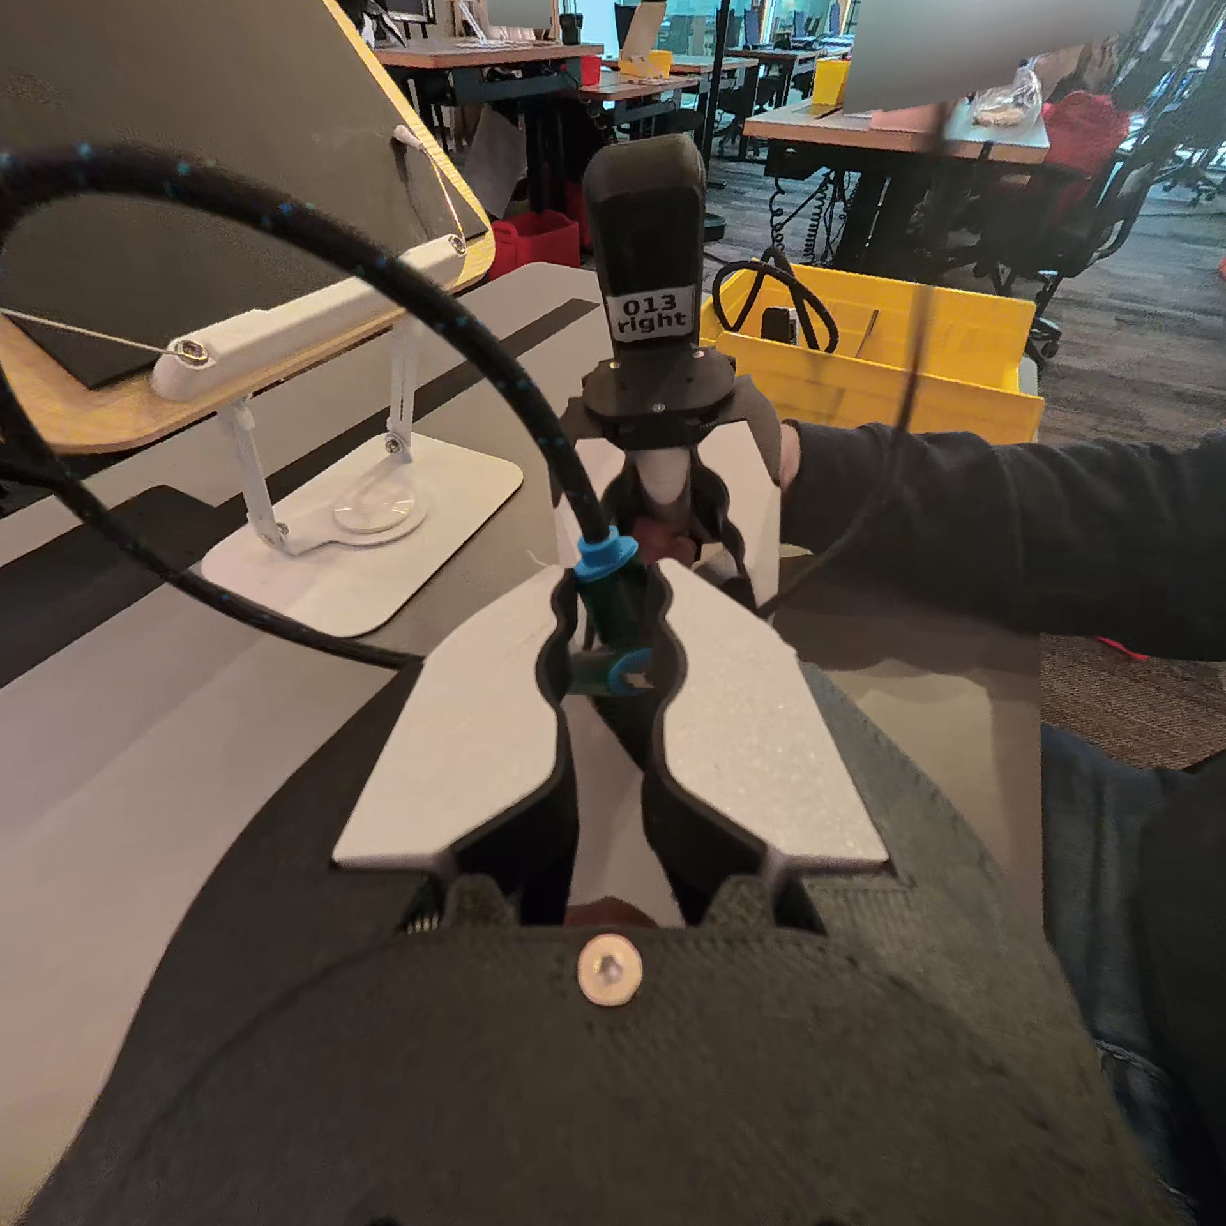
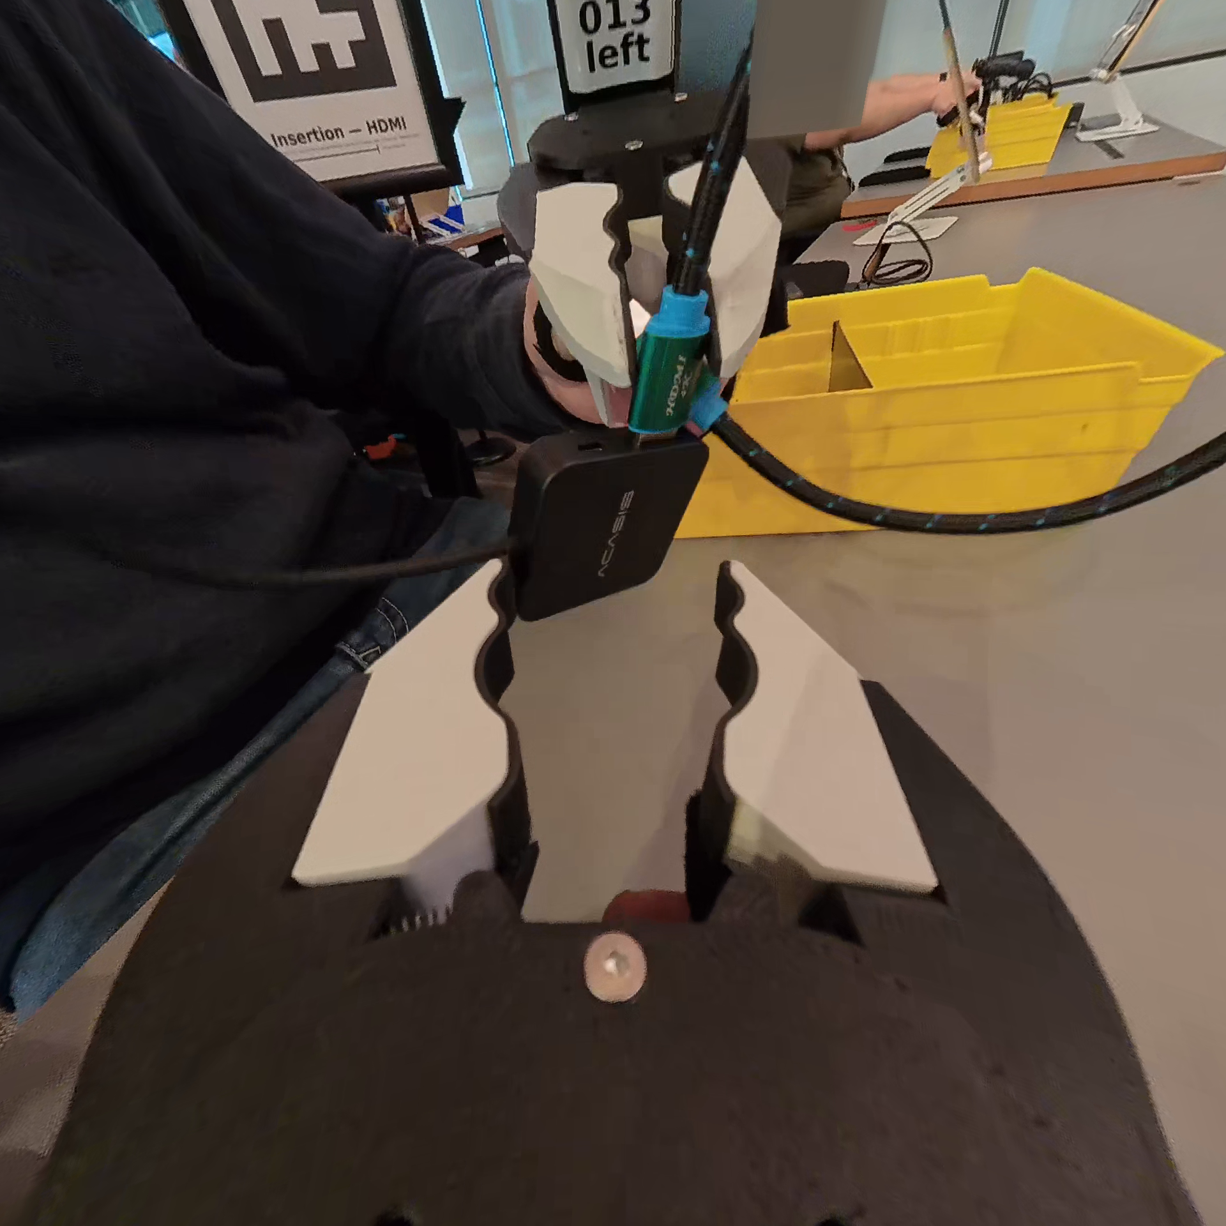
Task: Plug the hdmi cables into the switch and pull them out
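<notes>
**Green plug at the switch's port**

Left wrist view: the left gripper (image 1: 610, 637) has its jaws pinching the green plug (image 1: 607, 613), braided cable (image 1: 371, 265) looping away to the left. The right gripper (image 1: 663, 524) faces it from beyond.

Right wrist view: the right gripper (image 2: 613, 597) shows its jaws spread, the left finger touching the black switch (image 2: 607, 524). Whether it grips, I cannot tell. The plug (image 2: 667, 371) meets the switch's top edge, above the grey table (image 2: 995, 663), with a yellow bin (image 2: 929, 411) behind.
</notes>
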